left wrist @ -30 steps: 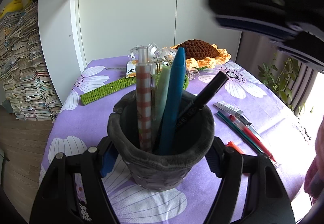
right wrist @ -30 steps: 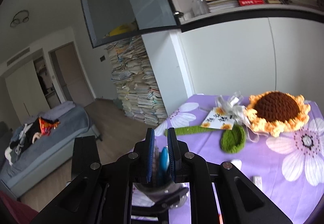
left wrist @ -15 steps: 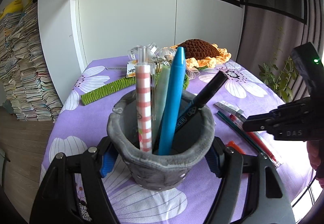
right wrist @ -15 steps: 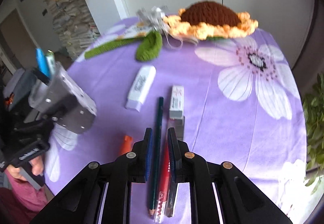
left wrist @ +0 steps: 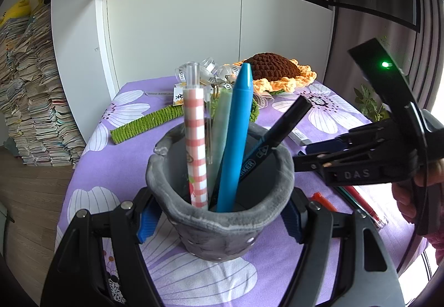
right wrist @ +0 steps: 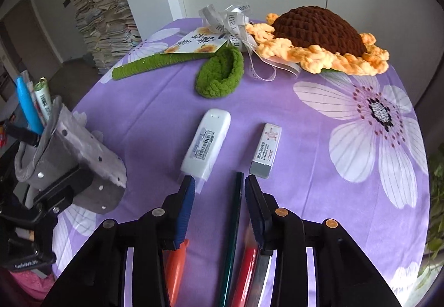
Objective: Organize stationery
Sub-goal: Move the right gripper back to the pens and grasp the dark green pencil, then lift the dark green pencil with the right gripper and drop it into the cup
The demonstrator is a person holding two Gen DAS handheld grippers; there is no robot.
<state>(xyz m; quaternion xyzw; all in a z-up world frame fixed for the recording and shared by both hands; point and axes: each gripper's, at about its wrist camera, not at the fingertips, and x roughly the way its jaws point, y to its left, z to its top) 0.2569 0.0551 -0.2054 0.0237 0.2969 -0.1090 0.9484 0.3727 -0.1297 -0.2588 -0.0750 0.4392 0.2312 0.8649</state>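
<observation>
My left gripper (left wrist: 219, 219) is shut on a grey felt pen holder (left wrist: 222, 226), which also shows in the right wrist view (right wrist: 69, 165). It holds a checked pink pen (left wrist: 195, 146), a blue pen (left wrist: 236, 137), a pale green pen and a black marker (left wrist: 280, 129). My right gripper (right wrist: 219, 190) is open, low over the purple cloth, its fingers either side of a dark green pencil (right wrist: 234, 223). A red pen (right wrist: 244, 273), an orange pen (right wrist: 174, 271), a white correction tape (right wrist: 206, 141) and an eraser (right wrist: 266, 150) lie nearby.
A crocheted sunflower (right wrist: 319, 35) with green stem (right wrist: 155, 64), leaf (right wrist: 220, 75), ribbon and card lies at the table's far side. White cabinets stand behind, a paper stack (left wrist: 30, 101) on the floor at left, a plant (left wrist: 369, 101) at right.
My right gripper has left the pen holder, swung down to the table and opened over the green pencil. The left gripper still holds the holder in place.
</observation>
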